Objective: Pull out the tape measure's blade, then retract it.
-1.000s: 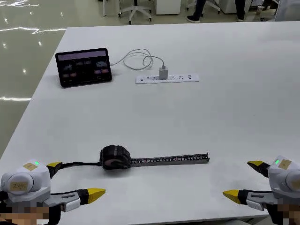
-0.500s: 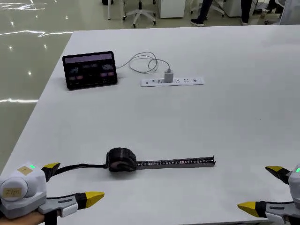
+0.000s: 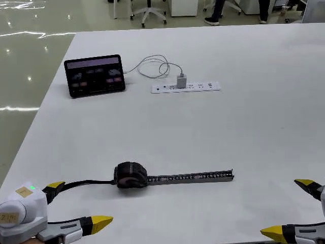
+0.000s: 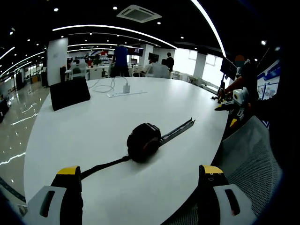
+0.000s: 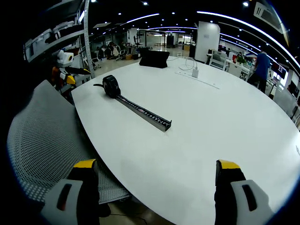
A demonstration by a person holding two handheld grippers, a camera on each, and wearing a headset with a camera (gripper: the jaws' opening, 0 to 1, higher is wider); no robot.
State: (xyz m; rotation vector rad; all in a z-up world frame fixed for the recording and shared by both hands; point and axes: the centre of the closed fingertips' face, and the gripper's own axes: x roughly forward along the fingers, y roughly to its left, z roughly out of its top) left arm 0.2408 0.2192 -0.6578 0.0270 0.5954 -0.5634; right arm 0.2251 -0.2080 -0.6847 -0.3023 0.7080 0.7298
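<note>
— Where is the tape measure?

— Flat on the white desk, toward the near edge and a little left of the middle in the head view. Its case is dark and rounded. The blade is pulled out to the right and lies flat on the desk, ending in its hook. A black strap trails from the other side of the case toward the left.

— And the 2 grippers?

— The left gripper sits at the near left corner with its yellow-tipped fingers spread wide, and nothing is between them. One fingertip is close to the end of the strap; I cannot tell whether they touch. The right gripper is at the near right, well apart from the blade's hook, with its fingers also spread and empty.

— Anything else on the desk?

— At the far side a dark tablet stands propped up with its screen lit. To its right lies a white power strip with a charger plugged in, and a looped white cable runs from it toward the tablet.
</note>
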